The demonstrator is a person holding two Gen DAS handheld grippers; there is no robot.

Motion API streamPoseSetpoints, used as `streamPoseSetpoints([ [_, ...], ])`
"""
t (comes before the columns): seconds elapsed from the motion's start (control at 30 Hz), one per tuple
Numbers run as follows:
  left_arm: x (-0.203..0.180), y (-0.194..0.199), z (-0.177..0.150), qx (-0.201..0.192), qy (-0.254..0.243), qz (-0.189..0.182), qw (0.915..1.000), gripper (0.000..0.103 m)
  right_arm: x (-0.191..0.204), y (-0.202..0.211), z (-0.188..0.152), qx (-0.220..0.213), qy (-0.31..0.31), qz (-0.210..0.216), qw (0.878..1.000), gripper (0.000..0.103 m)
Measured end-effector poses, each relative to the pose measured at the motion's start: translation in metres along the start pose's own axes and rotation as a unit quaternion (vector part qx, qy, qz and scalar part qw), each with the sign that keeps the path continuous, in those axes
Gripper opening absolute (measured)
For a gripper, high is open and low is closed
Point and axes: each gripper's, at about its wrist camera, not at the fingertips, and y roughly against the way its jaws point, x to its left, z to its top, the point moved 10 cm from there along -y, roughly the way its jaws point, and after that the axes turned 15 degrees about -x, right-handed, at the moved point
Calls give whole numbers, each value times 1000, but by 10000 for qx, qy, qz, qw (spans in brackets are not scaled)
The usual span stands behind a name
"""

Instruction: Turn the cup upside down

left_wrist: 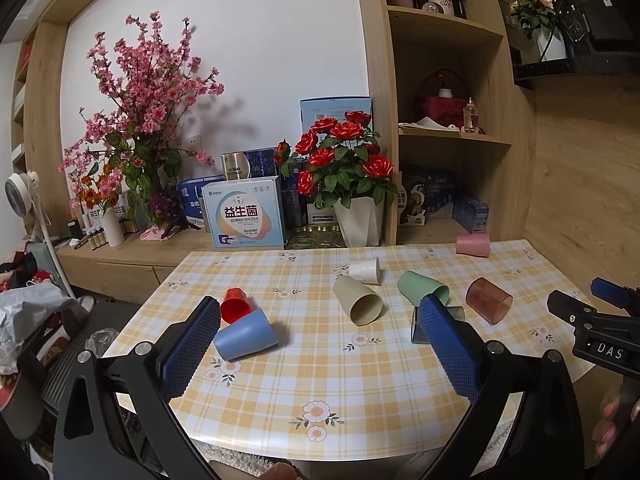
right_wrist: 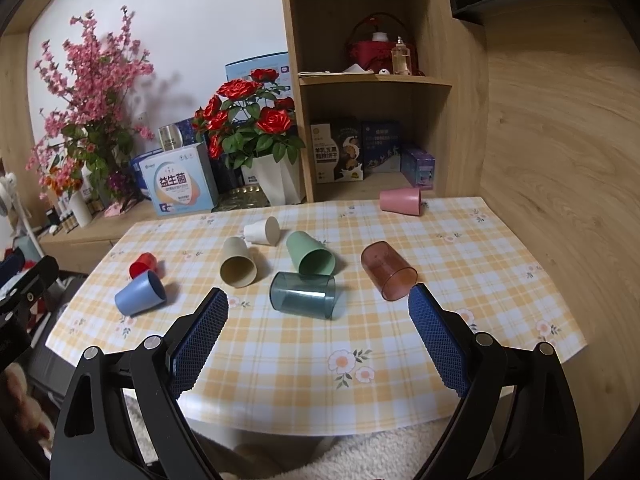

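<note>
Eight cups lay tipped on their sides across the yellow plaid floral tablecloth, and every mouth you could see into showed nothing inside. Straight ahead of your right gripper, just past its fingertips, sat the smoky teal see-through plastic cup, lying crosswise. Beyond it pointed the mint green plastic cup, mouth toward you. Off the right finger's tip lay the reddish-brown translucent cup, also mouth toward you. Ahead and left of the gripper, the beige plastic cup gaped your way, with the small white paper cup behind it. Far ahead on the right rested the pink plastic cup.

Your left gripper had the blue plastic cup just beside its left finger, the little red plastic cup touching it behind.

Both grippers were spread wide, you held nothing, and neither pair of blue textured pads touched a cup.
</note>
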Motion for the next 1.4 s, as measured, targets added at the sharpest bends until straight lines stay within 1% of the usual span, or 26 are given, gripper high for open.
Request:
streamPoseSetpoints([
  [0.67,0,-2,-10,62,-41,-14,10000,97,-1,-1,-5,57,-15,-1,10000,89],
  [0.77,-4,-1,-10,33,25,-179,9998,97,0,-2,-7,78,-28,8,10000,89],
  [0.87,-8,-2,-10,56,-46,-214,9997,97,-2,-3,-10,142,-91,-14,9999,89],
  [0.93,-11,-5,-11,99,52,-453,9989,97,-6,-4,-11,147,-155,-38,9998,89],
  [1.0,-12,-10,-12,161,102,-566,9982,97,-11,-6,-10,135,-220,-52,9997,89],
  [1.07,-9,-17,-13,180,45,-531,9984,97,-18,-9,-9,119,-284,-65,9995,89],
  [1.13,-10,-25,-13,181,-71,-569,9982,97,-27,-16,-9,182,-402,-54,9990,89],
  [1.2,-13,-35,-15,222,-286,-619,9974,97,-40,-24,-8,219,-460,-130,9986,89],
  [1.3,-16,-51,-20,319,-315,-773,9960,97,-61,-40,-6,278,-358,-140,9989,89],
  [1.4,-14,-71,-24,411,-288,-750,9959,97,-88,-61,-9,452,-138,-173,9987,89],
])
